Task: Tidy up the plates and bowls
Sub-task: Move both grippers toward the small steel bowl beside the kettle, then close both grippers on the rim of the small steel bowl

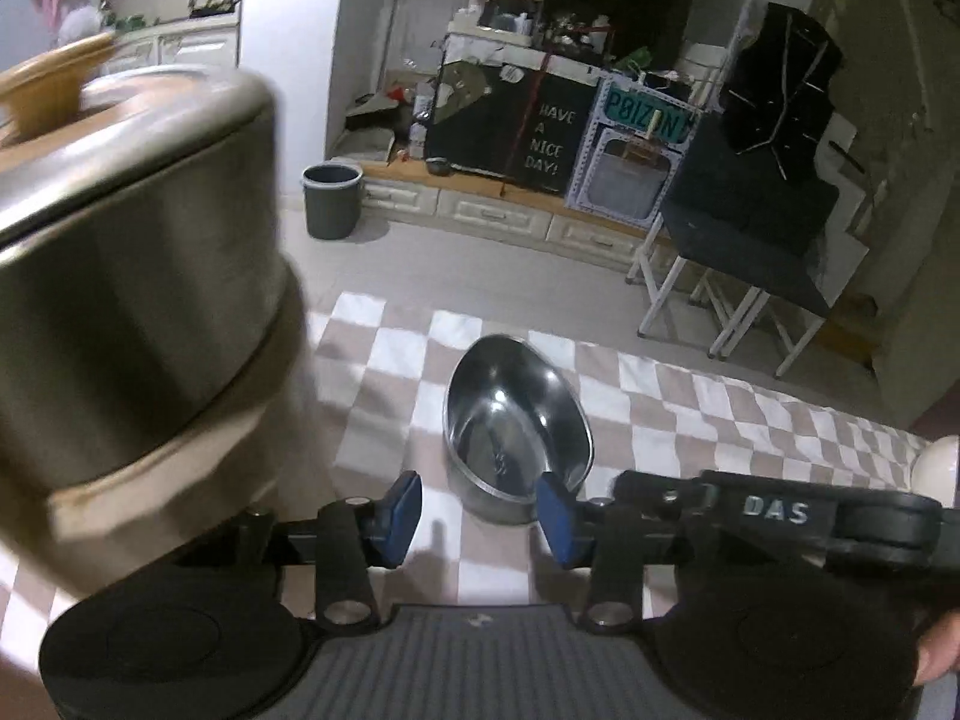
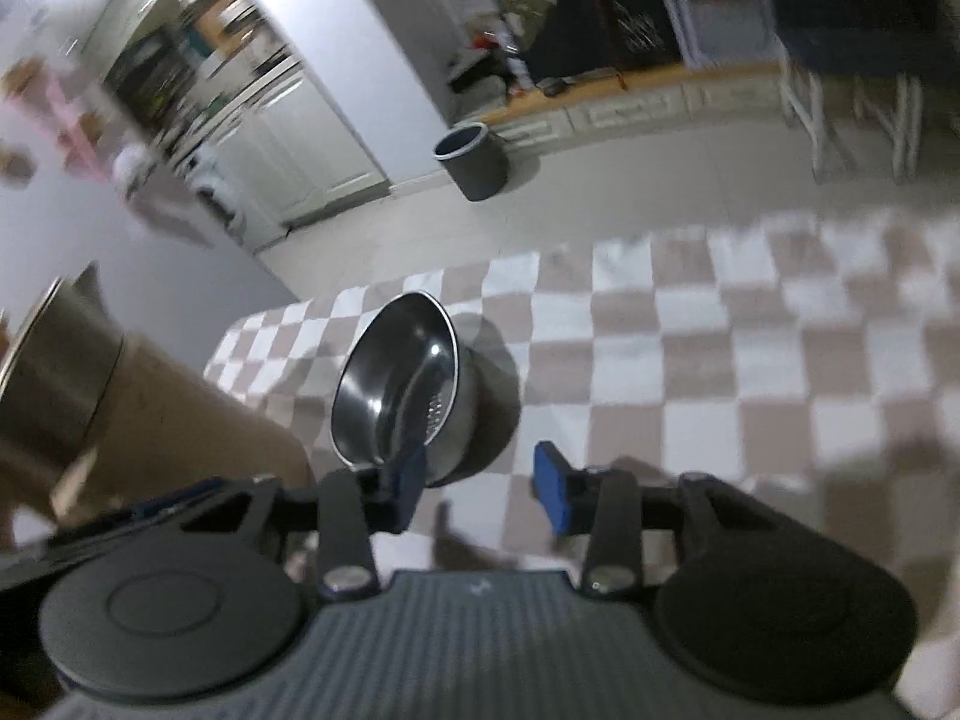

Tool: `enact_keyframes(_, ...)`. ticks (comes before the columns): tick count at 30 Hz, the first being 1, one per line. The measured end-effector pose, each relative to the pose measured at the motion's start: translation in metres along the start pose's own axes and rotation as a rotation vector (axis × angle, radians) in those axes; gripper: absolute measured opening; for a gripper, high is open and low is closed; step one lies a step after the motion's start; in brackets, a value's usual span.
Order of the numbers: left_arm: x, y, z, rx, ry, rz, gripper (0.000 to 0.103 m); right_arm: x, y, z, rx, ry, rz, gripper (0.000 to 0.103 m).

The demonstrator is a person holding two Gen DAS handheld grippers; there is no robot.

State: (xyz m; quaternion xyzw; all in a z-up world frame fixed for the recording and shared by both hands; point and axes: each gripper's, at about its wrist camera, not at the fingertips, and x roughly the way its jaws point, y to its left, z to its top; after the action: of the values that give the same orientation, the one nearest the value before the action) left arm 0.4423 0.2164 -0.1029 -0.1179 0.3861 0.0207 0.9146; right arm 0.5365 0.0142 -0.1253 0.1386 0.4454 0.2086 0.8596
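My main worry is the steel bowl (image 1: pixel 516 426) tipping or skating on the soft checkered cloth (image 1: pixel 690 414): it sits alone near the cloth's far edge, and a finger catching the rim from one side could flip it or push it toward the floor. Both wrist views are smeared, the right one badly, so I judge I'm coming in fast, and a hard contact is the likely cause of any spill. The second risk is the big metal pot (image 1: pixel 138 276) on its cardboard box (image 1: pixel 156 492), close on the left; my left gripper (image 1: pixel 480 519) could clip it.

The left gripper's 2 blue pads (image 1: pixel 403 516) stand partly apart with nothing between them; the bowl lies just beyond them, untouched. The right gripper (image 2: pixel 483 489) is likewise half spread and empty. Its left pad (image 2: pixel 411 483) overlaps the bowl's near rim (image 2: pixel 360 462) in view, but I cannot tell whether it touches.
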Motion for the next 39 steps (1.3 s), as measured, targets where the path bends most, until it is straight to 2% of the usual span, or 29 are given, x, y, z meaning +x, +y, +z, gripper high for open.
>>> enact_keyframes(3,0.003,-0.004,-0.001,0.020,-0.022,0.013,0.043,0.009,-0.001,-0.002,0.099,-0.008,0.032,0.045)
enact_keyframes(6,-0.001,-0.004,-0.005,0.009,-0.081,0.028,0.041,0.017,0.004,-0.005,0.139,-0.024,0.021,0.045)
enact_keyframes(9,-0.007,-0.005,-0.010,0.022,-0.133,0.058,0.041,0.025,0.006,-0.010,0.181,-0.017,0.025,0.040)
enact_keyframes(12,-0.009,-0.008,-0.012,0.048,-0.141,0.074,0.041,0.031,0.005,-0.014,0.221,-0.015,0.050,0.035)
enact_keyframes(14,-0.008,-0.007,-0.012,0.043,-0.130,0.071,0.041,0.028,0.006,-0.014,0.220,-0.020,0.048,0.024)
enact_keyframes(17,-0.005,-0.004,-0.012,0.018,-0.112,0.056,0.041,0.026,0.005,-0.012,0.197,-0.029,0.032,0.014)
enact_keyframes(21,0.001,-0.001,-0.014,0.011,-0.094,0.053,0.041,0.025,0.004,-0.003,0.126,-0.038,-0.007,0.004)
enact_keyframes(29,0.020,0.004,-0.021,-0.026,-0.047,0.027,0.040,0.017,0.001,0.014,-0.122,-0.038,-0.108,0.003)
enact_keyframes(34,0.023,0.011,-0.026,-0.072,-0.055,-0.050,0.039,0.011,0.006,0.014,-0.398,0.042,-0.090,0.003)
enact_keyframes(39,0.027,0.004,-0.029,-0.064,-0.053,-0.084,0.039,0.001,-0.003,0.015,-0.497,0.115,-0.054,0.003)
